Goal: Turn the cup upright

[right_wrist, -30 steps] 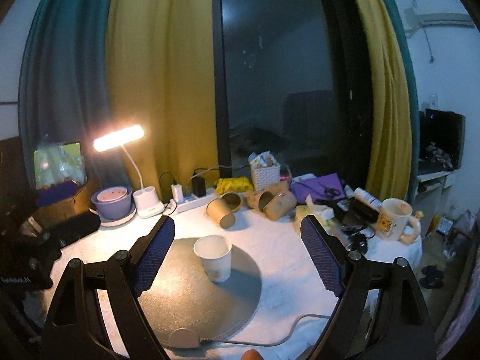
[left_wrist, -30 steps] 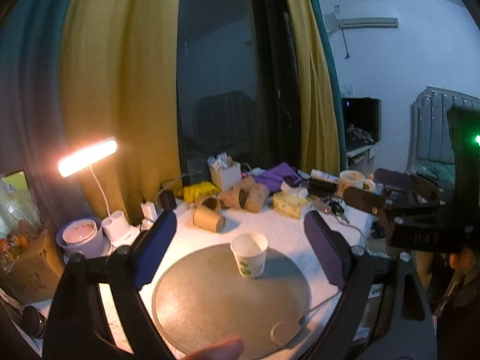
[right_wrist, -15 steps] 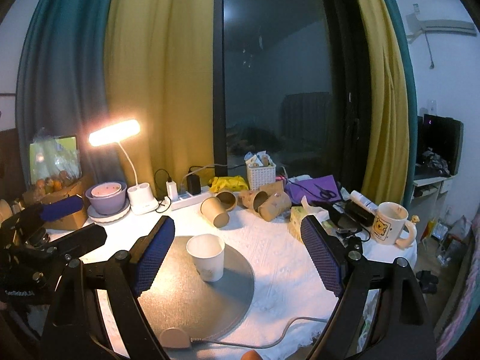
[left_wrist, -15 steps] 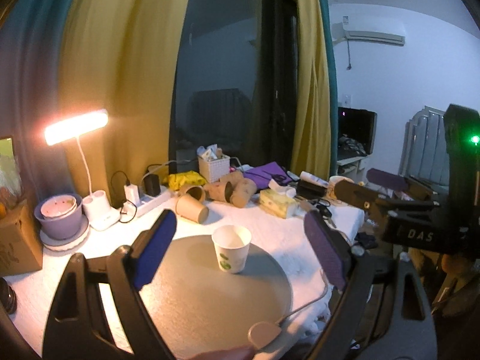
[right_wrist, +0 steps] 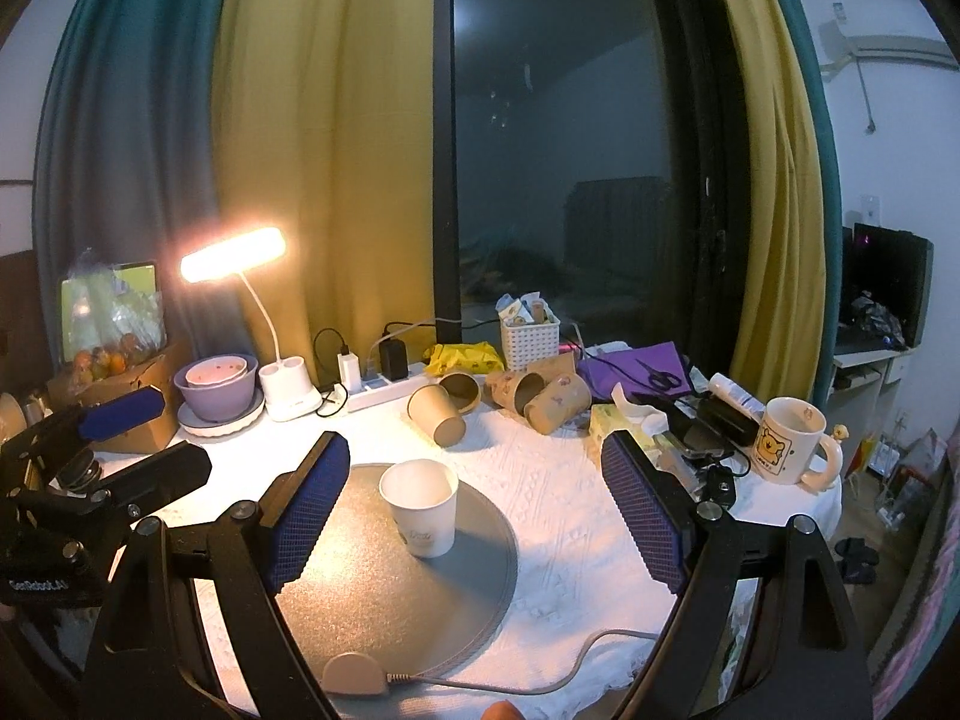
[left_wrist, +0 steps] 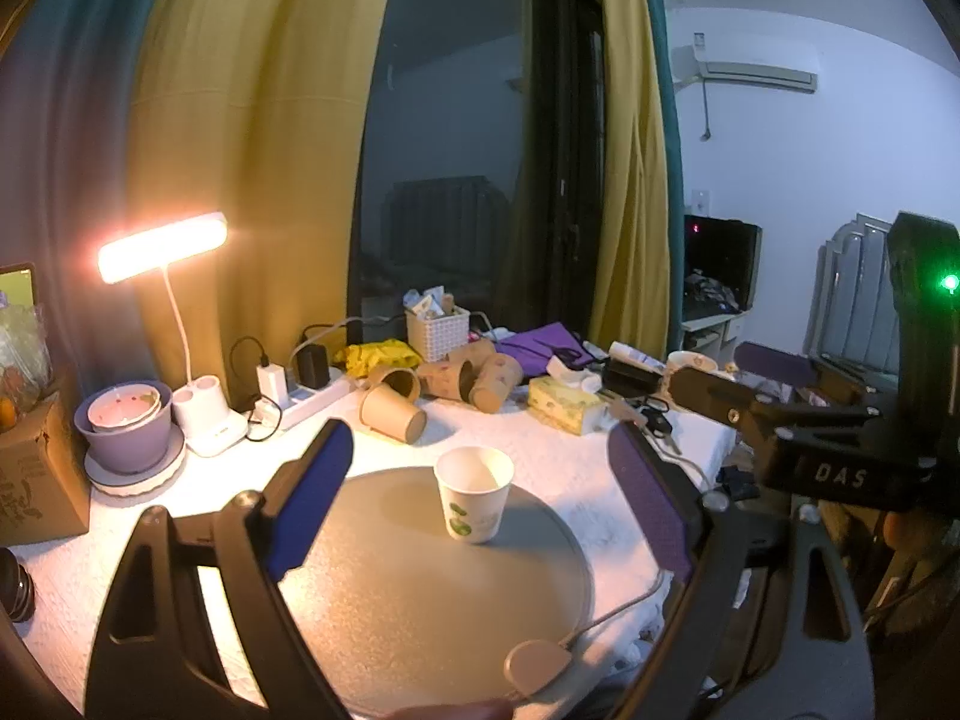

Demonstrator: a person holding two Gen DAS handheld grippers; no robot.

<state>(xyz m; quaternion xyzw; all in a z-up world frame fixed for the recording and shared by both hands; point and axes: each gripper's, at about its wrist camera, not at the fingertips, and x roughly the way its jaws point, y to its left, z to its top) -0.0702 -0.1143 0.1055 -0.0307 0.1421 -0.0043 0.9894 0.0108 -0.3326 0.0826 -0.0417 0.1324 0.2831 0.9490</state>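
A white paper cup [left_wrist: 474,501] stands upright, mouth up, on a round grey mat [left_wrist: 420,600]. It also shows in the right wrist view [right_wrist: 422,507] on the mat [right_wrist: 384,588]. My left gripper [left_wrist: 480,504] is open and empty, held back from the cup and above the mat. My right gripper [right_wrist: 474,507] is open and empty, also back from the cup. Each gripper shows in the other's view, the right one [left_wrist: 840,456] at the right and the left one [right_wrist: 90,480] at the left.
Several brown paper cups [right_wrist: 441,414] lie on their sides behind the mat. A lit desk lamp [right_wrist: 234,255], a purple bowl [right_wrist: 216,387], a power strip [right_wrist: 384,390], a white basket [right_wrist: 531,342], a tissue box [right_wrist: 618,420] and a bear mug [right_wrist: 786,444] crowd the white-clothed table. A cable [right_wrist: 540,678] runs along the front.
Both grippers have drawn back and up from the cup, and both views have shifted slightly. The cup has stayed upright on the mat.
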